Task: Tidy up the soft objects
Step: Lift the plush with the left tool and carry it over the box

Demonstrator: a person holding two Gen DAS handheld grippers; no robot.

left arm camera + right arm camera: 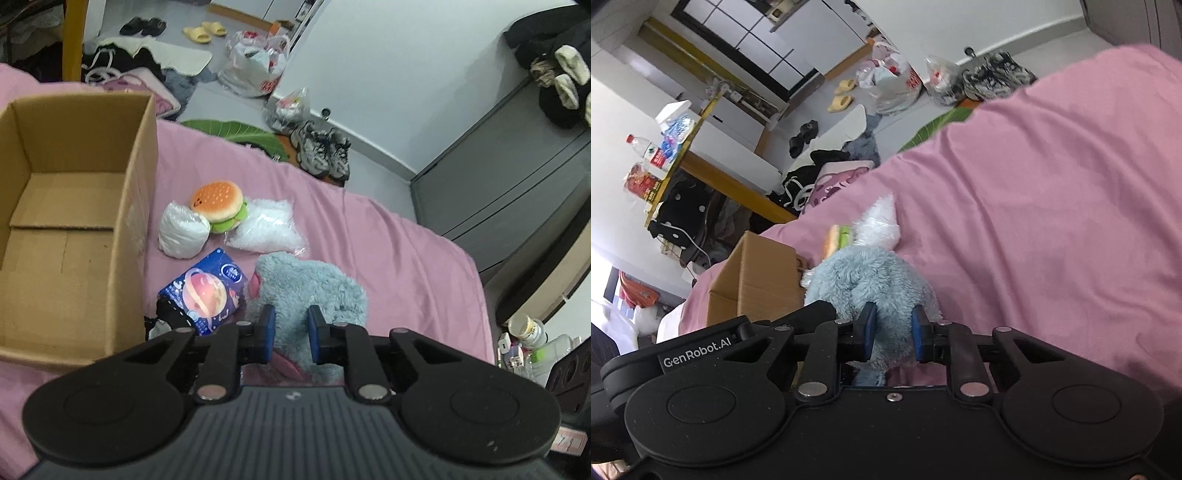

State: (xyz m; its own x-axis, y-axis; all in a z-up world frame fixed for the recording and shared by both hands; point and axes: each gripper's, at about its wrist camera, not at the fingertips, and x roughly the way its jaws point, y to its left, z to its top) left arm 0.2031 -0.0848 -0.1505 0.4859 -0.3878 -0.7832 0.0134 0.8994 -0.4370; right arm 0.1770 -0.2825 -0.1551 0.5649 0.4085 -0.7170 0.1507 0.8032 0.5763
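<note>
Pink bedding [388, 251] covers the bed on which everything is laid out. Furthest left, an open cardboard box [74, 206] is seen, empty inside; the blue plush toy [306, 291] lies to its right, with a tissue pack [207, 291] in between. The left gripper [291, 334] is closed down on the plush's fur, its jaws pinching a narrow fold. The right gripper [894, 338] is likewise clamped on the same toy's other end. The toy is thus held by both, and a leftward carry to the box is judged to be required.
</note>
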